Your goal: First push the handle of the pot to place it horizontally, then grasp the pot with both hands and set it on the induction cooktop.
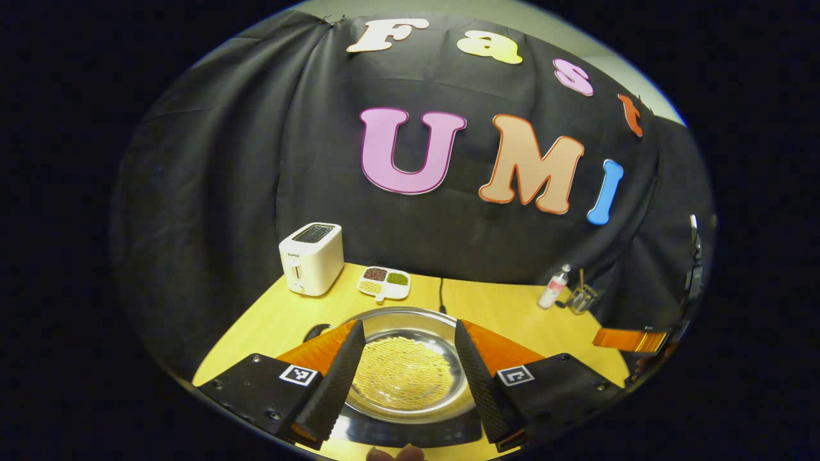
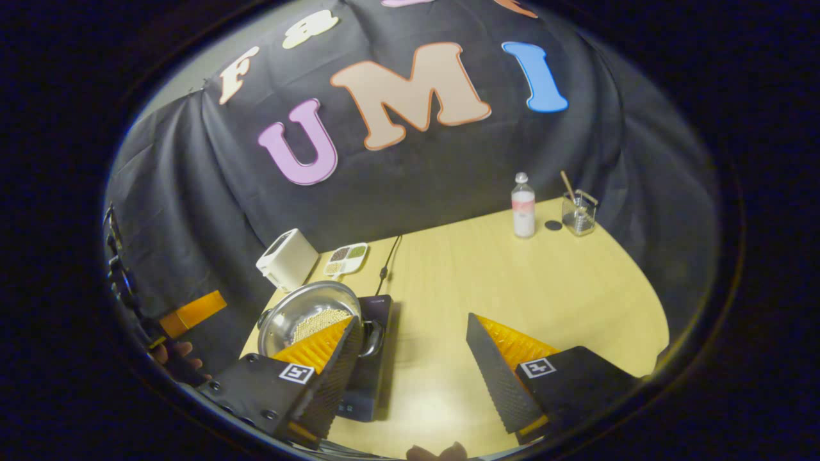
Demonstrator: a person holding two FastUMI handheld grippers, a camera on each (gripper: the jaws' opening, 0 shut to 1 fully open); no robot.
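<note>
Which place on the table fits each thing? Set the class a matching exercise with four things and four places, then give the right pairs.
Things:
1. pot
2. toaster
3. bottle
4. divided dish of beans

Places:
A. at the back of the table, beside a clear holder
B. on the cooktop
C. at the table's back corner, against the cloth wall
D. between the toaster and the black cord

Pairs: 1-B, 2-C, 3-A, 4-D
</note>
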